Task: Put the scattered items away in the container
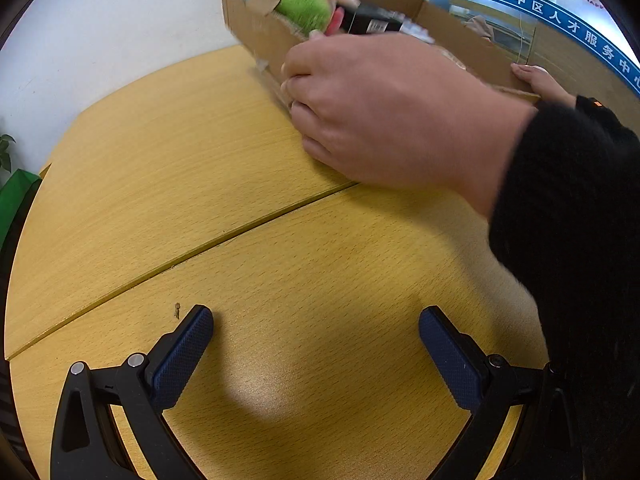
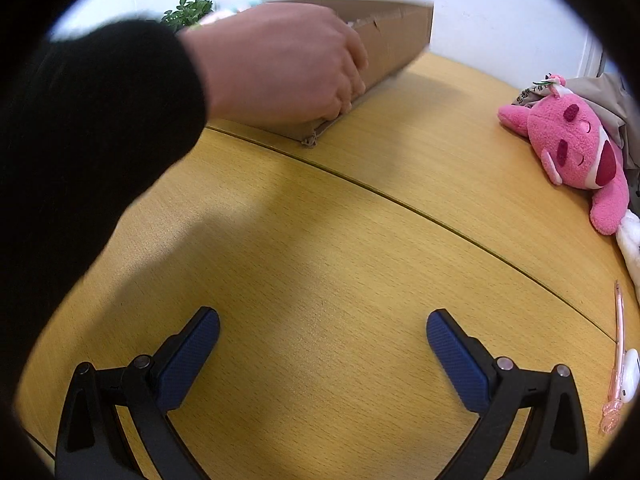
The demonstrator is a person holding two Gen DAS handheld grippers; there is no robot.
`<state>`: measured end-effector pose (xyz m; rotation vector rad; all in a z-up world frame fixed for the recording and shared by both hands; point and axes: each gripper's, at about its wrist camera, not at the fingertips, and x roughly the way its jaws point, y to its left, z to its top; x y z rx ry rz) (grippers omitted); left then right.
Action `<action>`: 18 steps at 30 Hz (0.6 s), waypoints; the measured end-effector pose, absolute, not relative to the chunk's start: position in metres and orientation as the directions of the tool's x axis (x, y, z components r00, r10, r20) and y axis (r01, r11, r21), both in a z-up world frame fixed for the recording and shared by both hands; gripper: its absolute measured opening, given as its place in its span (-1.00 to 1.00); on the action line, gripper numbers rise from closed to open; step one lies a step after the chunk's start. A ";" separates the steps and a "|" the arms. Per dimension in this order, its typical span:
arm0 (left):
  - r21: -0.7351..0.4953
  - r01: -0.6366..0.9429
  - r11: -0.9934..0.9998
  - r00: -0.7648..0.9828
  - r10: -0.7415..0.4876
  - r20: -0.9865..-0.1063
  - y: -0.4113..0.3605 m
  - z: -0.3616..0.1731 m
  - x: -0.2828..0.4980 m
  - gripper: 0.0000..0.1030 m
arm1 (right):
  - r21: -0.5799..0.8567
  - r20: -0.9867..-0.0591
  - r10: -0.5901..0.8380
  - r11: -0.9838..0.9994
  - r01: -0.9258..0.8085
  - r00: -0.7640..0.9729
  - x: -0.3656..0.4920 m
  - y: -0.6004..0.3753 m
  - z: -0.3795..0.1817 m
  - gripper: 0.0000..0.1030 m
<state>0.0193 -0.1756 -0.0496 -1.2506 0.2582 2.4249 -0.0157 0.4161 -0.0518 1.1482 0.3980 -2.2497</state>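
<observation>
1. Left gripper (image 1: 316,322): jaws spread wide, grasping nothing, above the bare wooden table (image 1: 168,184).
2. Right gripper (image 2: 323,326): jaws likewise released, nothing between them.
3. Cardboard box (image 1: 276,44): at the far side of the table, tilted, with bare hands (image 1: 384,108) gripping its near wall and far end.
4. Box contents: a green and blue plush toy (image 1: 304,8) and a black item (image 1: 374,20).
5. Pink plush toy (image 2: 576,152): lies on the table to the right, well apart from the box.
6. Pink pen (image 2: 618,356): lies near the right edge.
</observation>
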 end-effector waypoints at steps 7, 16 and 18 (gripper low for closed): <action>-0.018 -0.427 -0.904 -0.521 0.263 -0.812 -0.176 -0.049 0.018 1.00 | -0.003 -0.810 -0.357 -0.790 0.614 -0.464 -0.016 0.416 -0.052 1.00; -0.018 -0.427 -0.904 -0.521 0.262 -0.812 -0.175 -0.047 0.014 1.00 | -0.005 -0.811 -0.356 -0.790 0.613 -0.465 -0.015 0.415 -0.051 1.00; -0.018 -0.427 -0.904 -0.521 0.262 -0.812 -0.175 -0.046 0.013 1.00 | -0.006 -0.811 -0.356 -0.790 0.613 -0.465 -0.016 0.415 -0.050 1.00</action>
